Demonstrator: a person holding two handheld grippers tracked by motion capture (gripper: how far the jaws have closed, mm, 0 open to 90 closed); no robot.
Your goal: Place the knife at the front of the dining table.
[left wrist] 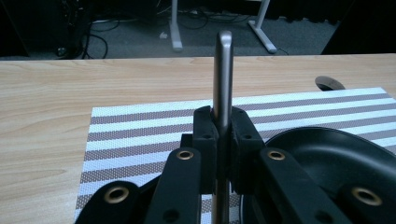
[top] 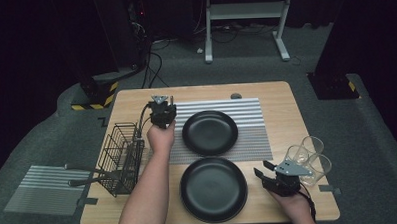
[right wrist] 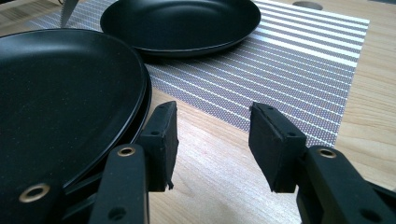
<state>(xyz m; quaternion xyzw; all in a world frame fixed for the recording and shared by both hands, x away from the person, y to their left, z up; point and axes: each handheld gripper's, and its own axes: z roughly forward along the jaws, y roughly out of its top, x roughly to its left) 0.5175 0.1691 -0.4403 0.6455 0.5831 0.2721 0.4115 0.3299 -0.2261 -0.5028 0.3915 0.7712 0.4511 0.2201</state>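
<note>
Nearest, right gripper (top: pixel 267 175) jaws apart and empty beside the near black plate (top: pixel 213 189), farther on, left gripper (left wrist: pixel 223 128) clamped on an upright metal utensil handle (left wrist: pixel 222 79) over the striped mat (left wrist: pixel 154 123), beside the far plate (top: pixel 209 132).

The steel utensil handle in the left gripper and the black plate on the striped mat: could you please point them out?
Steel utensil handle (left wrist: pixel 222 74), left gripper view, upper shaft.
Black plate on the striped mat (top: pixel 209 132), high view, centre.
</note>
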